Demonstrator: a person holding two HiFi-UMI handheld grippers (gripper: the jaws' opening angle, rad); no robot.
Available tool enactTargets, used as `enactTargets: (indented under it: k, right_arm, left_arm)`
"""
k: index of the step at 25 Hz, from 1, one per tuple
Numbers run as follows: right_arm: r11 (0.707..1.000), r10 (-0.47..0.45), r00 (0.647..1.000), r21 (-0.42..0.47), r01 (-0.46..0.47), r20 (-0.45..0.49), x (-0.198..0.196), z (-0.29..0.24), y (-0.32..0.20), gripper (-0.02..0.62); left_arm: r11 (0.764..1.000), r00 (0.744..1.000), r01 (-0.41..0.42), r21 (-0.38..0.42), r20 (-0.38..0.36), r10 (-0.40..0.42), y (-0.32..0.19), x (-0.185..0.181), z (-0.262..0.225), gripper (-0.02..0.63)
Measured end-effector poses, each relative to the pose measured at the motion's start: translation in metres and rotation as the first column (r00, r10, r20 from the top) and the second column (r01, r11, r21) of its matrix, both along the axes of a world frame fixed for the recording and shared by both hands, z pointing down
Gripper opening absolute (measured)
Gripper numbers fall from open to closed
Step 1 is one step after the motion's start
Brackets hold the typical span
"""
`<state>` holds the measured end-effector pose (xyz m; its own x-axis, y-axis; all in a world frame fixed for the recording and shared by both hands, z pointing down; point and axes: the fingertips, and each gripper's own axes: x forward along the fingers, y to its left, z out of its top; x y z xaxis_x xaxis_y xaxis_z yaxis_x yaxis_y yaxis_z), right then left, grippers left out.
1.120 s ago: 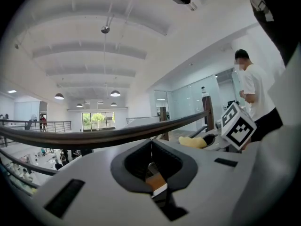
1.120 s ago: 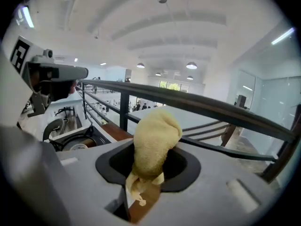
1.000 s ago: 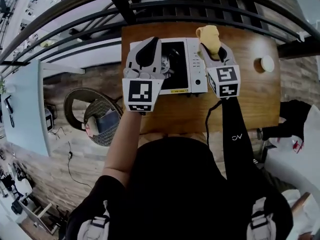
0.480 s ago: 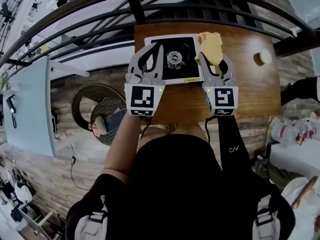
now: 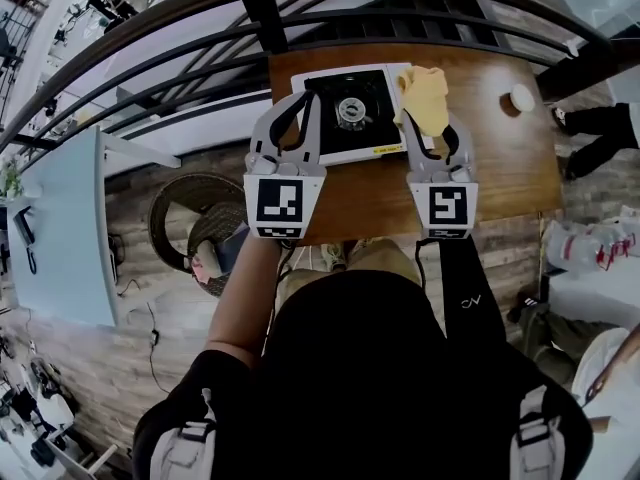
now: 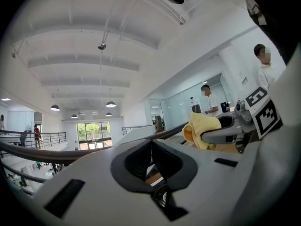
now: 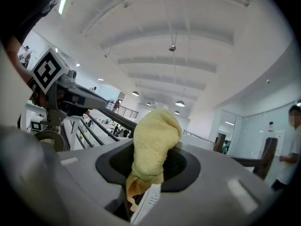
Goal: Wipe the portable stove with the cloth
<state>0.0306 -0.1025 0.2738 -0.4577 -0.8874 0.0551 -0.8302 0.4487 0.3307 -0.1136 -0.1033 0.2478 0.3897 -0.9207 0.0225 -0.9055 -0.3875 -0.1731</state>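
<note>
With the left gripper (image 5: 297,108) (image 6: 153,159) pressed together empty over the left of the white, black-topped portable stove (image 5: 352,138), I'm pinching the crumpled yellow terry cloth (image 5: 425,96) (image 7: 153,145) (image 6: 200,128) in the right gripper (image 5: 428,128) (image 7: 150,173) above the stove's right edge, judging the wiping not yet begun and the next move to be lowering the cloth onto the stove's top.

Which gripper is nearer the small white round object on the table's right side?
Right. The right gripper, clamping the yellow cloth, sits left of the small white round object; the left gripper is farther left, over the stove.
</note>
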Motion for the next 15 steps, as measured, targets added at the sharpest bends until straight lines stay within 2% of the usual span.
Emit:
enactTargets:
  k: [9, 15]
  right_arm:
    - [0.999, 0.022, 1.000, -0.033, -0.022, 0.000, 0.001, 0.002, 0.020, 0.137]
    - [0.999, 0.016, 1.000, -0.029, -0.015, 0.007, -0.003, 0.000, 0.029, 0.137]
  left_arm:
    - [0.999, 0.999, 0.016, 0.038, -0.031, -0.014, 0.017, -0.002, -0.013, 0.009]
    - [0.998, 1.000, 0.016, 0.055, -0.017, -0.015, 0.030, -0.003, -0.019, 0.009]
